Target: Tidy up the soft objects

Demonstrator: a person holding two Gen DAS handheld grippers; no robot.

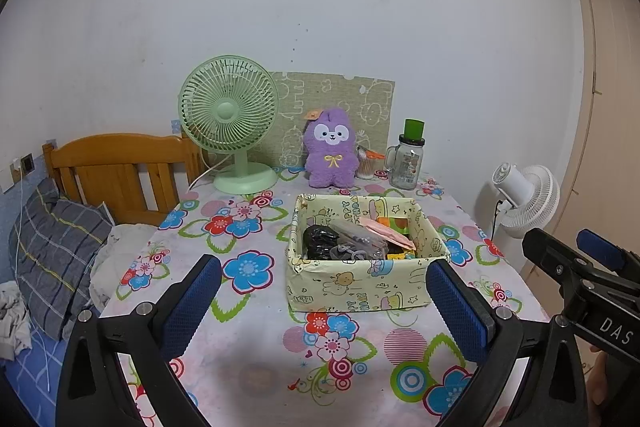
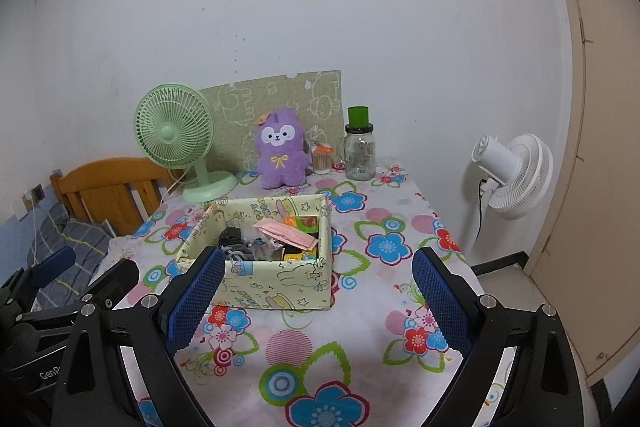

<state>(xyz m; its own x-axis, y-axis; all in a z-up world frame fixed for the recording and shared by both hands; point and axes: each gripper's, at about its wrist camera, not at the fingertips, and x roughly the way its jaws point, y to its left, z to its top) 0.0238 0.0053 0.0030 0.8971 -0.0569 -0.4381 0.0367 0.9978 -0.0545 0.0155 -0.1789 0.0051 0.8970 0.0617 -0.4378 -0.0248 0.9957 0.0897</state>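
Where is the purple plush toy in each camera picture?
Left wrist view: the purple plush toy stands centre, just right of the green fan.
Right wrist view: the purple plush toy stands left of centre, behind the patterned box.
Shared landmark: the green-lidded glass jar to its right.

Flowered table (image 1: 256,347), holding box (image 1: 352,287), plush (image 1: 331,155), green fan (image 1: 230,123), jar (image 1: 407,163)

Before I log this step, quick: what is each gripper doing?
Left gripper: open, holding nothing.
Right gripper: open, holding nothing.
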